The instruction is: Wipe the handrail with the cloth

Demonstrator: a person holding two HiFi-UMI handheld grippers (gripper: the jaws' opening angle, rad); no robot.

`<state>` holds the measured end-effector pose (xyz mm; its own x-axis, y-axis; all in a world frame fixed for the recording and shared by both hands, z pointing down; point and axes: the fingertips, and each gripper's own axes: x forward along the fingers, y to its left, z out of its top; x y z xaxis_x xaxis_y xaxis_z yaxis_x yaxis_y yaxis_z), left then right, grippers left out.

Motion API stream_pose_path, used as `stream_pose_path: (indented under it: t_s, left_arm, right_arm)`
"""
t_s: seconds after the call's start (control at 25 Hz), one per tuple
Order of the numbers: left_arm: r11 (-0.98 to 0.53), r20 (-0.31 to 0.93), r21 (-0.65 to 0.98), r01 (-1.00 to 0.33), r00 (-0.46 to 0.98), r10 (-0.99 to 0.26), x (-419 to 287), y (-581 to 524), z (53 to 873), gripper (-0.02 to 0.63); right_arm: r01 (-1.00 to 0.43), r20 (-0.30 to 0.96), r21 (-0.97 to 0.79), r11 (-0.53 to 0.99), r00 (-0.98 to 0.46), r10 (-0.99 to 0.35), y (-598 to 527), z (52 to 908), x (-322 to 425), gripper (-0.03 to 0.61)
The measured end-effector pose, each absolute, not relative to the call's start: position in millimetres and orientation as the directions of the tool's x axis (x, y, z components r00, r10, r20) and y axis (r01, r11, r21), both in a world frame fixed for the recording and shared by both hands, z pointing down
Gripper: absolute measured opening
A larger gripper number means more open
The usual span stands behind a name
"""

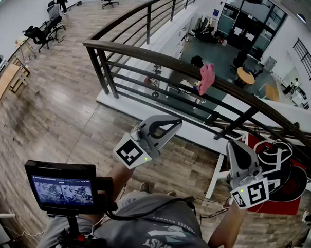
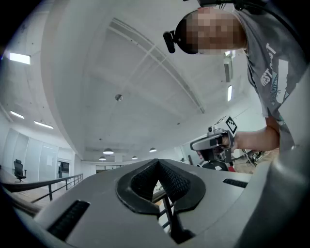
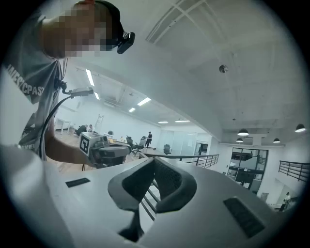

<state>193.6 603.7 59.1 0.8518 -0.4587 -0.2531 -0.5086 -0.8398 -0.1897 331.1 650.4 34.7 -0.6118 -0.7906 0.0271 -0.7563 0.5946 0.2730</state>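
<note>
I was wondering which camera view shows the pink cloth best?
The head view: the pink cloth hangs over the handrail, in plain sight ahead of the person. Neither the left gripper view nor the right gripper view shows the cloth at all.

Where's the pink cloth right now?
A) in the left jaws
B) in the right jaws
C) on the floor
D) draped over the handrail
D: the pink cloth hangs over the handrail, apart from both grippers. The left gripper and the right gripper each have their jaws together with nothing between them.
</note>
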Motion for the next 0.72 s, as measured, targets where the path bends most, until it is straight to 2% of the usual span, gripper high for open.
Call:
stream_pose_path:
  t_s: [0.72]
  left_arm:
    - [-0.854, -0.225, -0.191, -0.485, 0.868, -0.443, 167, 616, 63, 0.003]
  right_arm:
    - [-0.777, 0.003, 0.245, 0.579, -0.597, -0.802, 660, 44, 307, 0.006]
